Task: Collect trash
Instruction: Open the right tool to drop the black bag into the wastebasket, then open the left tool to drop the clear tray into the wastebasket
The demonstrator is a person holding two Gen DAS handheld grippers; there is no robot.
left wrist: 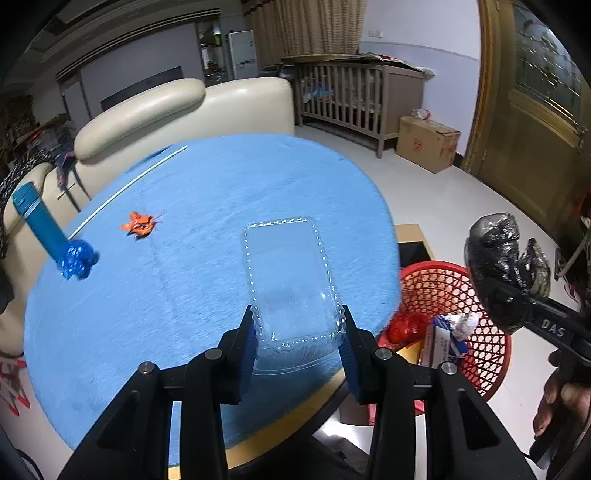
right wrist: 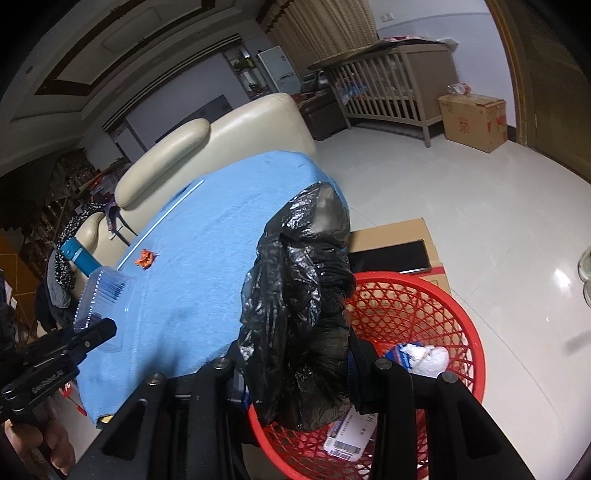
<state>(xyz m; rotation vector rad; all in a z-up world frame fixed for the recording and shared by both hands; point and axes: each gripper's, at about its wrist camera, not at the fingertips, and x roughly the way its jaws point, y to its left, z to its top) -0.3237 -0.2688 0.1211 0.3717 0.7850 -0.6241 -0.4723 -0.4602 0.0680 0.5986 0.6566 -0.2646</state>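
Left gripper [left wrist: 299, 325] clamps clear tray [left wrist: 288, 273]; right gripper [right wrist: 295, 354] apparently pinches black bag [right wrist: 299, 288].

This is a lived-in home, a sitting room by the look of it. A cream leather sofa [left wrist: 184, 107] fills the upper left of the left wrist view, just behind a round worktop [left wrist: 207, 236] under a blue cloth. At upper centre a slatted wooden baby cot [left wrist: 354, 99] stands against a pale wall, with a cardboard box [left wrist: 428, 146] on the glossy tiled floor [right wrist: 424, 177] just beside it. Beige curtains [left wrist: 314, 26] hang above the cot, and a white standing air conditioner [left wrist: 242, 53] sits farther back. A gilt-framed panelled door [left wrist: 535, 122] occupies the right edge, and clothes drape over furniture at far left.
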